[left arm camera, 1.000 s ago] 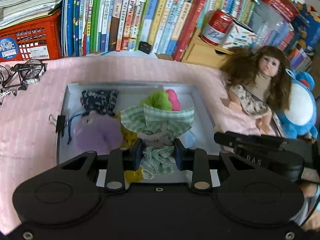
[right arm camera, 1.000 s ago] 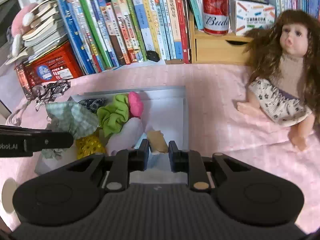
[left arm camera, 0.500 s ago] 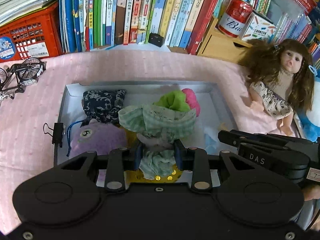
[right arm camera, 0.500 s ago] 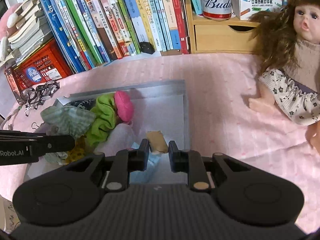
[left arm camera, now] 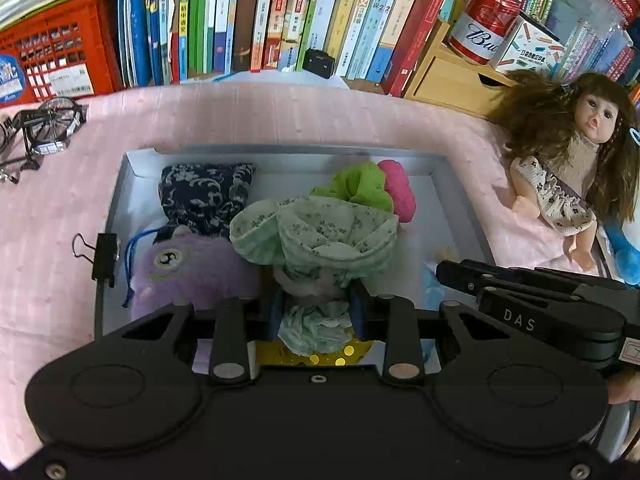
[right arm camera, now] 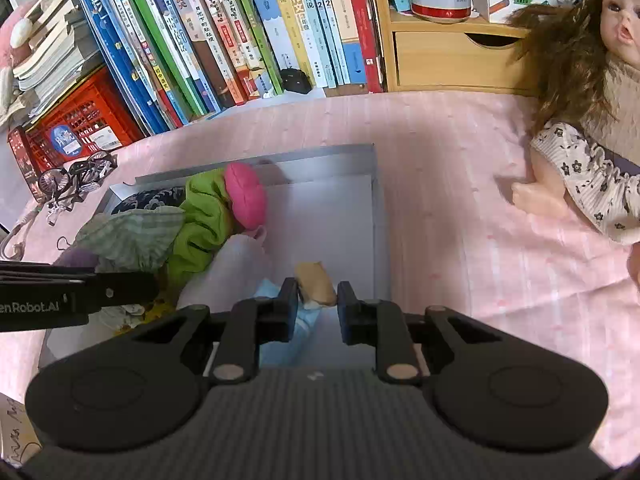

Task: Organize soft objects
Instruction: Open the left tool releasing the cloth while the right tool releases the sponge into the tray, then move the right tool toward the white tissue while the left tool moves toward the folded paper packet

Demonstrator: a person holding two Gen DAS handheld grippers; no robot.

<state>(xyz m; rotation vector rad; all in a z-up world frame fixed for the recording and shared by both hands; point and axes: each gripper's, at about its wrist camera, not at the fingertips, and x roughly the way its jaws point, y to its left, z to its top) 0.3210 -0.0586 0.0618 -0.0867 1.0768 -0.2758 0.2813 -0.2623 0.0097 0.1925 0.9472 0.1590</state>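
Observation:
A grey tray [left arm camera: 460,200] on the pink cloth holds a dark floral pouch [left arm camera: 204,196], a purple plush [left arm camera: 188,268], a green fabric bundle [left arm camera: 360,186], a pink ball [left arm camera: 400,192] and a gold sequinned piece [left arm camera: 332,356]. My left gripper [left arm camera: 318,310] is shut on a green checked cloth doll [left arm camera: 320,232], held low over the tray's middle. My right gripper [right arm camera: 318,300] is shut on a small tan soft toy [right arm camera: 316,286] with light blue fabric [right arm camera: 280,320] under it, over the tray's [right arm camera: 320,156] right side. Its fingers [left arm camera: 500,280] show at the right of the left wrist view.
A long-haired doll [left arm camera: 568,168] and a blue plush [left arm camera: 624,256] lie right of the tray. Behind stand a row of books [left arm camera: 280,12], a red crate [left arm camera: 52,60] and a wooden drawer box [left arm camera: 448,80] with a beer can [left arm camera: 484,24]. A toy bicycle [left arm camera: 44,120] and a binder clip [left arm camera: 104,256] sit at the left.
Both grippers have sunk toward the tray with their loads. The green checked doll now hangs lower, over the gold piece and beside the purple plush.

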